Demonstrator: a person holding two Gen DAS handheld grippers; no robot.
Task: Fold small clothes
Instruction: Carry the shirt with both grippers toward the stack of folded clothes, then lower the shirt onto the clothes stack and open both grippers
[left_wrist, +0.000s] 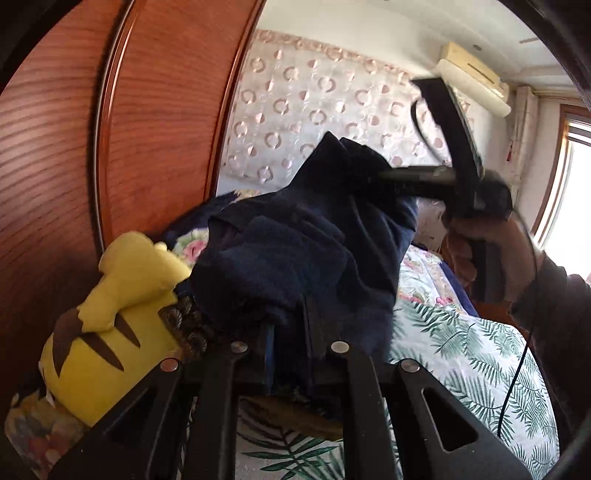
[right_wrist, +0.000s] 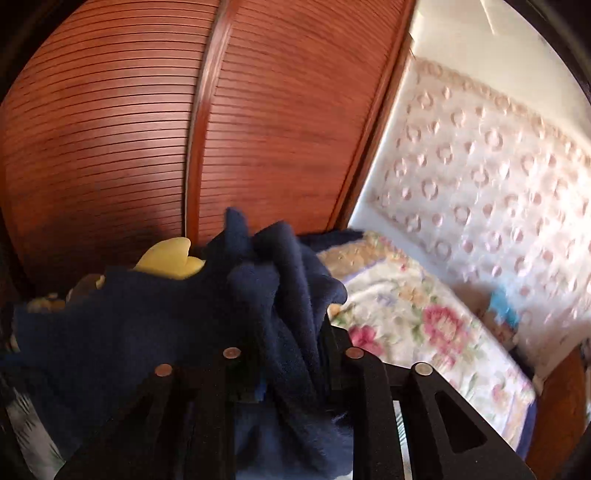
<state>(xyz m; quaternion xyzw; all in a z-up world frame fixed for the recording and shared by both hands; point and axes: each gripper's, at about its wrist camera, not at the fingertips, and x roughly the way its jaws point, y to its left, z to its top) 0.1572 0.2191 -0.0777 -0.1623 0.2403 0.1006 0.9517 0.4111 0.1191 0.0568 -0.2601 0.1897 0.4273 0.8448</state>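
A dark navy fleece garment (left_wrist: 295, 240) hangs bunched in the air over the bed. In the left wrist view my left gripper (left_wrist: 291, 332) is shut on its lower edge, with cloth packed between the fingers. My right gripper (left_wrist: 375, 175), held by a hand (left_wrist: 480, 243), grips the garment's upper right part and holds it up. The right wrist view shows the same navy garment (right_wrist: 147, 314) piled over and between the fingers of my right gripper (right_wrist: 295, 343), hiding the left finger. The garment's shape and its far side are hidden by folds.
A yellow plush toy (left_wrist: 110, 295) lies at the left, close to slatted wooden wardrobe doors (left_wrist: 55, 147). Below is a leaf-print bed cover (left_wrist: 461, 350) and a floral quilt (right_wrist: 406, 314). A padded headboard (left_wrist: 314, 103) stands behind. A cable (left_wrist: 517, 350) hangs at the right.
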